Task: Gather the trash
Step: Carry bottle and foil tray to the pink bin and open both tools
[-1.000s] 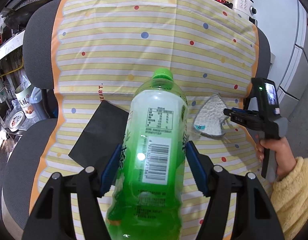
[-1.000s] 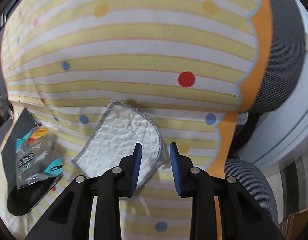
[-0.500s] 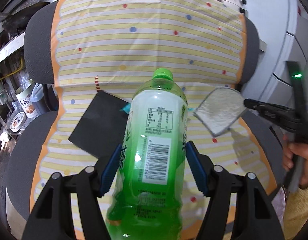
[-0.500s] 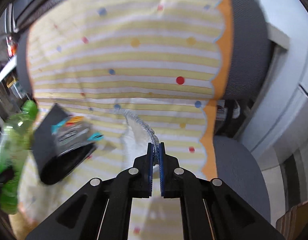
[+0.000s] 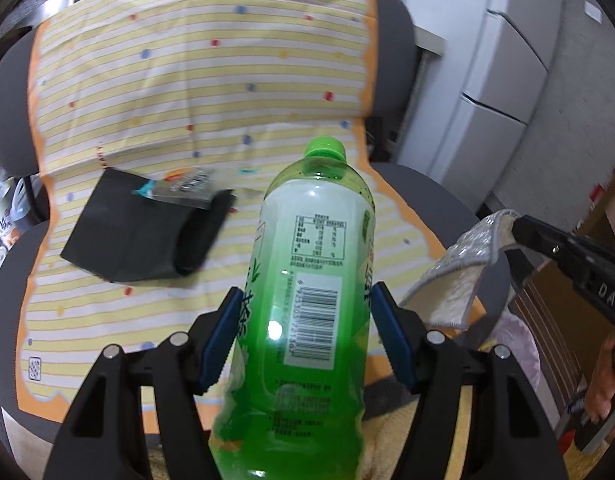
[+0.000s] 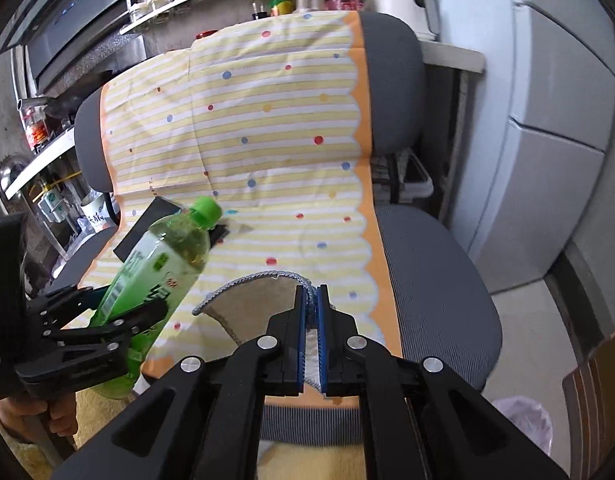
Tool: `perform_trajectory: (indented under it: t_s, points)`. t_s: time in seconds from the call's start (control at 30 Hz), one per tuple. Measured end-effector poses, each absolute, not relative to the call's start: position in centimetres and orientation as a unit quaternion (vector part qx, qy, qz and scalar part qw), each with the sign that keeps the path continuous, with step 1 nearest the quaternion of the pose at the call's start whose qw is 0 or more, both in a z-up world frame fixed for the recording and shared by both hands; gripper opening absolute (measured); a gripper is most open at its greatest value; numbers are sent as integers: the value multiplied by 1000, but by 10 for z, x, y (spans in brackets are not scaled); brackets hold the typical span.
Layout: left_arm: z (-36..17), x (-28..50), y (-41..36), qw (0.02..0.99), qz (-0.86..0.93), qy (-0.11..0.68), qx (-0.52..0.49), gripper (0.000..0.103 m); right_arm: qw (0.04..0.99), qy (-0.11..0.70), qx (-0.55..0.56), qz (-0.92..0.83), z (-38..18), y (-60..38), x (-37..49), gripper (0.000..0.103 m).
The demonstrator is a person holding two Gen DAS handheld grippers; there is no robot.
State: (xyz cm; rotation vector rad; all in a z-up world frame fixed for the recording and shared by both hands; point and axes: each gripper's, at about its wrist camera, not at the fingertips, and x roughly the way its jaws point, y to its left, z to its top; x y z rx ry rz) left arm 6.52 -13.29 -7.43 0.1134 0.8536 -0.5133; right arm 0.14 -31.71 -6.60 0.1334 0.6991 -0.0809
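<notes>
Trash in both grippers: our left gripper (image 5: 303, 332) clamps the green bottle (image 5: 307, 300), our right gripper (image 6: 312, 312) pinches the quilted pad (image 6: 251, 300); next, we judge, both go to the bin (image 6: 523, 424).

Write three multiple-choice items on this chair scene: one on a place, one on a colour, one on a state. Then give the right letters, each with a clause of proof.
1. Where does the black pouch lie?
A. on the floor
B. on the striped cover of the chair seat
C. on a shelf

2. What colour is the cap of the bottle?
A. red
B. white
C. green

3. What is the right gripper doing?
A. standing open over the seat
B. shut on the white pad
C. shut on the bottle

Key: 1 B, the pouch rests on the striped cloth; 2 C, the cap is bright green; 3 B, the jaws pinch the pad's grey edge, while the left gripper holds the bottle.
</notes>
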Motion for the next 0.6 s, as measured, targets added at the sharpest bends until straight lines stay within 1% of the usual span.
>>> perform_trajectory:
  t_s: [0.17,0.37,0.6]
  points:
    - [-78,57,-142,873,-250,414,70,64,933,345,91,-43,-77,-329,-7,5]
    - [-74,50,-153,872,-258,408,81,64,937,329,96,-62,-69,-342,-18,5]
    - [-70,29,-204,855,-321,391,109,64,933,315,111,-134,-61,-379,-66,5]
